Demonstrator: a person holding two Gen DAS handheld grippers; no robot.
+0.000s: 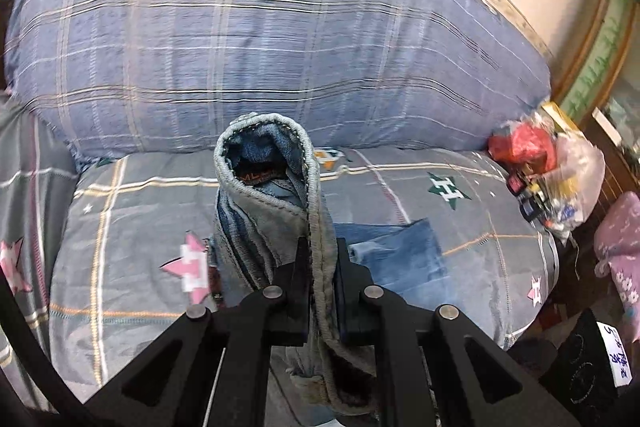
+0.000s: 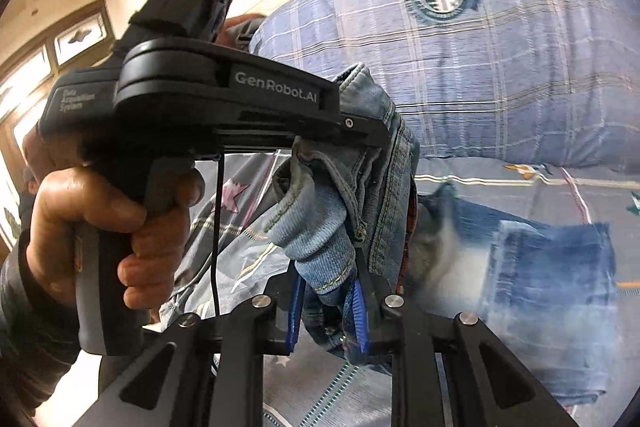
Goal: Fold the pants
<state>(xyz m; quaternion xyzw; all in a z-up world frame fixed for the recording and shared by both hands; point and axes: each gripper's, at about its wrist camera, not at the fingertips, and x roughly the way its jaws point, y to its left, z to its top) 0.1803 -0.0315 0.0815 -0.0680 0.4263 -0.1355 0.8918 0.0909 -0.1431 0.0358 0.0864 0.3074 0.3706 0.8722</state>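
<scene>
Both grippers hold the jeans up over the bed. The left hand-held gripper is clamped tight on a seamed edge of the bunched denim. The right hand-held gripper pinches a thick wad of waistband between its blue pads, and its jaws stand slightly apart around that bulk. The lower legs trail on the bedcover beneath. I judge the main risk to be the bulky right-side wad slipping out under the hanging weight. The two grippers are close together, so the cloth between them could twist and give a crooked fold.
</scene>
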